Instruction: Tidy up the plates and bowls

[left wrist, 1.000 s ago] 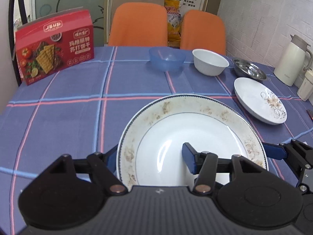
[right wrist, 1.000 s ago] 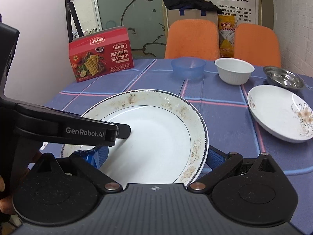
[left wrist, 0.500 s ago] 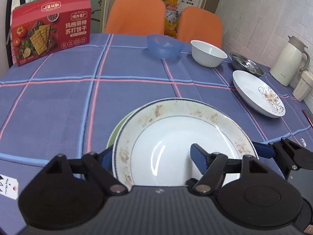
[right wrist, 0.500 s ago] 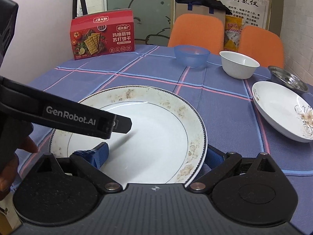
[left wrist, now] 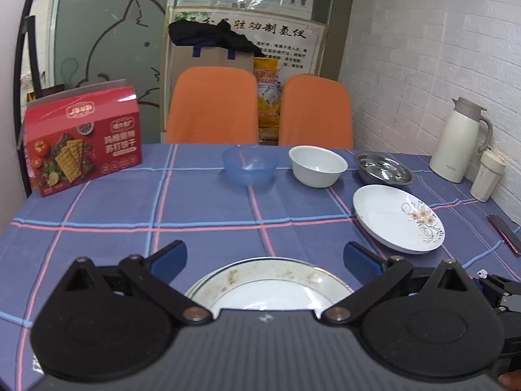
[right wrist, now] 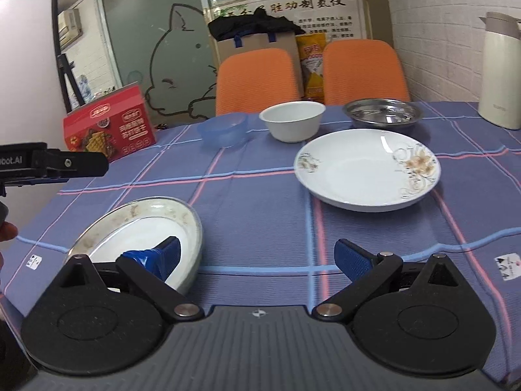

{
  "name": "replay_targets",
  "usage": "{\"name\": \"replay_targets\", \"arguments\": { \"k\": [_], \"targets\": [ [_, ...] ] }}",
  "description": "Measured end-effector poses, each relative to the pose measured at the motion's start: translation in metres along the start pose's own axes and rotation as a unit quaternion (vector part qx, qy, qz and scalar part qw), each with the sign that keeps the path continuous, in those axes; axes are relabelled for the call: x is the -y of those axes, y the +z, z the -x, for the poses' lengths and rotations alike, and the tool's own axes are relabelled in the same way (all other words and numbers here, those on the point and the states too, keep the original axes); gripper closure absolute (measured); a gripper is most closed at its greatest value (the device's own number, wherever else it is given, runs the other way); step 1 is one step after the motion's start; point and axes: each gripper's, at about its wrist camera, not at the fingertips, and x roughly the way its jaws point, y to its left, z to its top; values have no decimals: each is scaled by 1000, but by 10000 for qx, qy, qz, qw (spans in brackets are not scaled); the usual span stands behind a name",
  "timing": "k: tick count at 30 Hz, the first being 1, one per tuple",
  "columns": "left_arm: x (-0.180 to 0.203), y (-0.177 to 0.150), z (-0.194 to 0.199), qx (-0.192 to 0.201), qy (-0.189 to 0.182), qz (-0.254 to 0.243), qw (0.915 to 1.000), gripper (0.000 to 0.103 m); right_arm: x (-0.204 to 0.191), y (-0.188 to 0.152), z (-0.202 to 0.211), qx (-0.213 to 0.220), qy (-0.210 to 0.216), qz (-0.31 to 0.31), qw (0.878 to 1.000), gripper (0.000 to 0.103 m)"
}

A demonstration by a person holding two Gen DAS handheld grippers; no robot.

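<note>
With both pairs of tongs standing wide apart and grasping nothing, the gold-rimmed plate (left wrist: 273,280) lies flat on the table (left wrist: 202,208), just below and ahead of the left tongs (left wrist: 263,257) and off to the near left of the right tongs (right wrist: 257,257), whose left pad overlaps its rim in the view without visibly pinching it. A pale edge under its rim hints that it rests on another dish, though that cannot be made out for certain. This plate looks put down and let go, so the step in hand seems to be the turn toward the next piece.

Ahead and to the right of both tongs lies the flowered plate (right wrist: 368,169), well apart from the first. Beyond it, in a row at the far side, stand the blue bowl (left wrist: 250,166), the white bowl (left wrist: 317,166) and the steel dish (left wrist: 384,167).

The next move likely calls for reaching forward-right, slipping one pad under the flowered plate's shallow rim and closing firmly; glazed ware may slip.
</note>
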Motion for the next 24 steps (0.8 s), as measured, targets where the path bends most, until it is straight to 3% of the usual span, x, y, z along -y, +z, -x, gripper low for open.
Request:
{"name": "replay_targets", "arguments": {
  "k": [6,13,18,24],
  "targets": [
    [49,14,-42,-371,-421,-393,9976,1,57,14,-6,40,-563,-323,9979,14],
    [94,37,-124,-1039,-887,-425,9897,1,110,37,-37,-55,-926,-437,9947,14],
    [121,46,-178,-1325,-858,-436,9865,1,124,46,-64,-245,-897,-359,9950,14],
    [136,46,-213,-1486,-742,-480,9849,1,127,50,-86,-394,-757,-287,9959,14]
  ]
}}
